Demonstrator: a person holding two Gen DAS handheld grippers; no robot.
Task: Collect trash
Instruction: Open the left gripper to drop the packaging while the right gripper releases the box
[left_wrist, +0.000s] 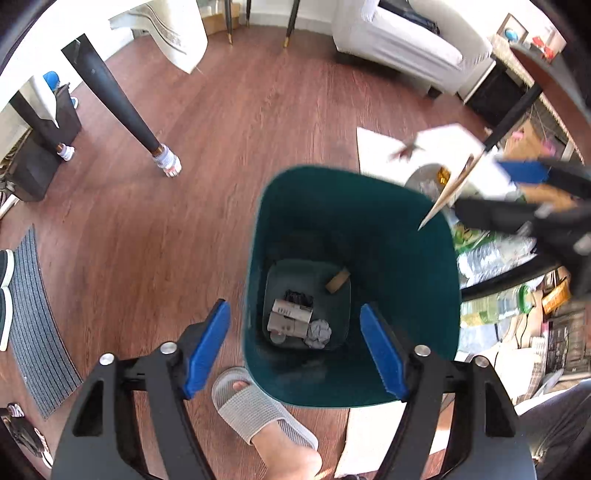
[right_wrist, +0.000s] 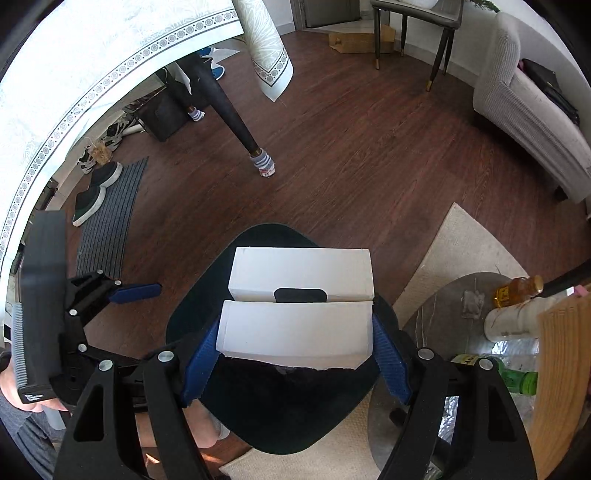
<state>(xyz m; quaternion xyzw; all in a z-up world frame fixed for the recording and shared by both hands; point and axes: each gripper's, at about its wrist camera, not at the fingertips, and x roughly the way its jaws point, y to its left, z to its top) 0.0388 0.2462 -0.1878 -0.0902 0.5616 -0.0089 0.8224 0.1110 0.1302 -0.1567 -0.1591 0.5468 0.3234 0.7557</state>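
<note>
A teal waste bin (left_wrist: 354, 206) stands on the wooden floor. At its bottom lie cardboard tubes (left_wrist: 290, 317), a crumpled paper ball (left_wrist: 319, 334) and a small brown scrap (left_wrist: 338, 280). My left gripper (left_wrist: 295, 350) hangs open over the bin's near side with nothing between its blue pads. A white cardboard box (right_wrist: 301, 271) with an open flap is clamped between the pads of my right gripper (right_wrist: 294, 325), which is shut on it right above the bin's mouth (right_wrist: 280, 417). In the left wrist view the box (left_wrist: 443, 147) and the right gripper (left_wrist: 509, 192) show blurred over the bin's far right rim.
A slippered foot (left_wrist: 258, 410) stands beside the bin. A table leg with a sock (left_wrist: 122, 110) and a doormat (left_wrist: 37, 321) with shoes lie to the left. At the right a round side table (right_wrist: 443, 295) on a pale rug (right_wrist: 454, 251) carries bottles. A sofa (right_wrist: 528, 110) stands behind.
</note>
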